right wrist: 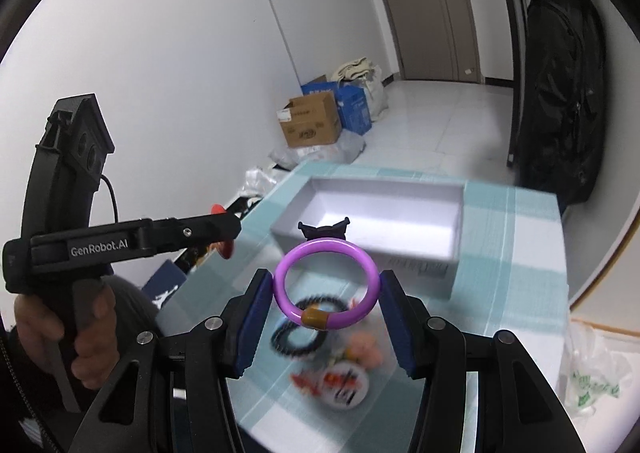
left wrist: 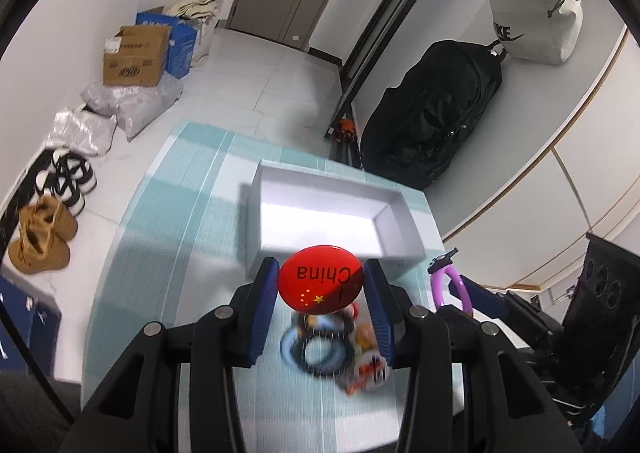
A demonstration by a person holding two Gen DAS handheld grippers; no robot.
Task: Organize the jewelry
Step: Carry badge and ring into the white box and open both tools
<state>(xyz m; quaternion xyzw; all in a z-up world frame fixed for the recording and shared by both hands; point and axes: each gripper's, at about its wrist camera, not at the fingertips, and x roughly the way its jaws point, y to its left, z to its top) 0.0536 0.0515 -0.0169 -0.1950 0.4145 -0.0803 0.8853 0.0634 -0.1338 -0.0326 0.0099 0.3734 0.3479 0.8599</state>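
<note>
My left gripper (left wrist: 320, 273) is shut on a round red badge (left wrist: 320, 283) printed "China", lifted above the table just short of an open white box (left wrist: 396, 221). In the right wrist view my right gripper (right wrist: 325, 281) is shut on a purple bangle (right wrist: 372, 273) with a black bow charm and a brown clasp, also raised in front of the white box (right wrist: 456, 229). Below both grippers a blurred pile of jewelry (left wrist: 320, 349) lies on the cloth: black bead bracelets (right wrist: 296, 333), a blue ring and a white badge (right wrist: 344, 381). The purple bangle (left wrist: 452, 285) shows at the right of the left wrist view.
The table wears a teal and white checked cloth (left wrist: 192, 213). A black backpack (left wrist: 436, 113) and a white bag (left wrist: 532, 17) stand beyond its far right. Cardboard boxes (left wrist: 136, 57) and shoes (left wrist: 44, 233) lie on the floor at the left. A hand (right wrist: 92, 333) holds the left gripper's handle.
</note>
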